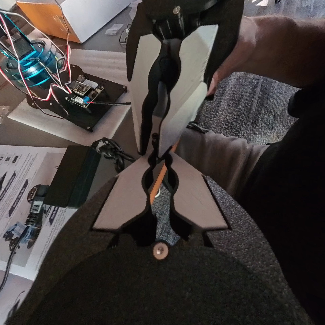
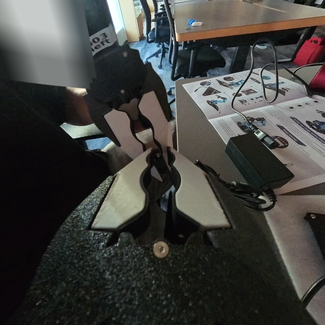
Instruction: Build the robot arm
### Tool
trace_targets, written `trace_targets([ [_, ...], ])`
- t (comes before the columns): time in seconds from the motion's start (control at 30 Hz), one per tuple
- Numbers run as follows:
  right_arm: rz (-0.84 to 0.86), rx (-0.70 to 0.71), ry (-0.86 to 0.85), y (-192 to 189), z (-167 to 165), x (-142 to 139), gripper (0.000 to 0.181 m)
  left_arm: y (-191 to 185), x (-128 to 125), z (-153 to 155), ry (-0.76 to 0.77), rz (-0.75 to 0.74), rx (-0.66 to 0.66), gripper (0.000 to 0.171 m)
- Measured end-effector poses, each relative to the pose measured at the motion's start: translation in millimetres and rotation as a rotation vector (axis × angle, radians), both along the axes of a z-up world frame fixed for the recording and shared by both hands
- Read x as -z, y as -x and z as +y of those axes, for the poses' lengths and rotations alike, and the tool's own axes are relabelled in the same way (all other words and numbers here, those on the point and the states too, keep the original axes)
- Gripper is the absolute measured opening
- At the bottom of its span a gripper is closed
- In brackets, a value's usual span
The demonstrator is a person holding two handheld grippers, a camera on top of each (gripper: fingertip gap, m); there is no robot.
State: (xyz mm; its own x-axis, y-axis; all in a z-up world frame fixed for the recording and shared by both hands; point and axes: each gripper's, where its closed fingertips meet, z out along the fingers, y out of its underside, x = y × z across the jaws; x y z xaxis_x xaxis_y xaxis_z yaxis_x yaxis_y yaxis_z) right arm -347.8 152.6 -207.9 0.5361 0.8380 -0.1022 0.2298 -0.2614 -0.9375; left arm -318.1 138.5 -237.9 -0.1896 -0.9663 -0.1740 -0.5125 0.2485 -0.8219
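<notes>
Grey desk (image 2: 190, 114) edge, black rectangular power brick (image 2: 255, 161) lying to the right: my left gripper (image 1: 159, 157) and right gripper (image 2: 159, 150) meet tip to tip around a thin black plug-ended cable (image 1: 154, 136), jaws narrowed. I cannot tell whether either clamps it.

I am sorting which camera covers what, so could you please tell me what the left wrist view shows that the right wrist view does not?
Only the left wrist view shows the blue metal servo device with red-and-white wires, its black base plate carrying small circuit boards, and the orange-and-white cardboard box.

Only the right wrist view shows the orange-edged grey table, black office chairs and a red bag.

Both show the black rectangular power brick, the printed instruction sheets, and the two claws meeting tip to tip over a thin black cable.
</notes>
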Motion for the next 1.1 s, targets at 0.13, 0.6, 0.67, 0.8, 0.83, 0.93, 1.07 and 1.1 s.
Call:
trace_targets([
  [0.13, 0.083, 0.062, -0.012, -11, 0, -12, 0.008, -6, -12, 2, -0.02, -0.098, -0.006, 0.008],
  [0.6, 0.371, 0.057, 0.065, -46, -14, -34, 0.01, -19, -48, -9, 0.298, -0.357, 0.033, 0.006],
  [0.67, 0.111, 0.159, 0.093, -87, -11, -7, 0.017, -17, -49, 4, 0.21, -0.303, -0.006, 0.006],
  [0.8, -0.244, 0.688, 0.271, -246, 0, 52, 0.036, -28, -54, 7, 0.242, -0.195, 0.008, 0.006],
  [0.83, -0.145, 0.713, 0.356, -251, -3, 59, 0.04, -35, -53, 3, 0.254, -0.181, 0.025, 0.006],
  [0.93, 0.03, 0.851, 0.361, -260, 1, 63, 0.036, -57, -49, -4, 0.248, -0.163, 0.043, 0.006],
  [1.07, -0.113, 0.996, 0.31, -264, 8, 83, 0.036, -78, -47, -1, 0.246, -0.153, 0.039, 0.006],
  [1.1, -0.154, 1.01, 0.317, -263, 10, 89, 0.035, -81, -47, -1, 0.241, -0.153, 0.047, 0.006],
])
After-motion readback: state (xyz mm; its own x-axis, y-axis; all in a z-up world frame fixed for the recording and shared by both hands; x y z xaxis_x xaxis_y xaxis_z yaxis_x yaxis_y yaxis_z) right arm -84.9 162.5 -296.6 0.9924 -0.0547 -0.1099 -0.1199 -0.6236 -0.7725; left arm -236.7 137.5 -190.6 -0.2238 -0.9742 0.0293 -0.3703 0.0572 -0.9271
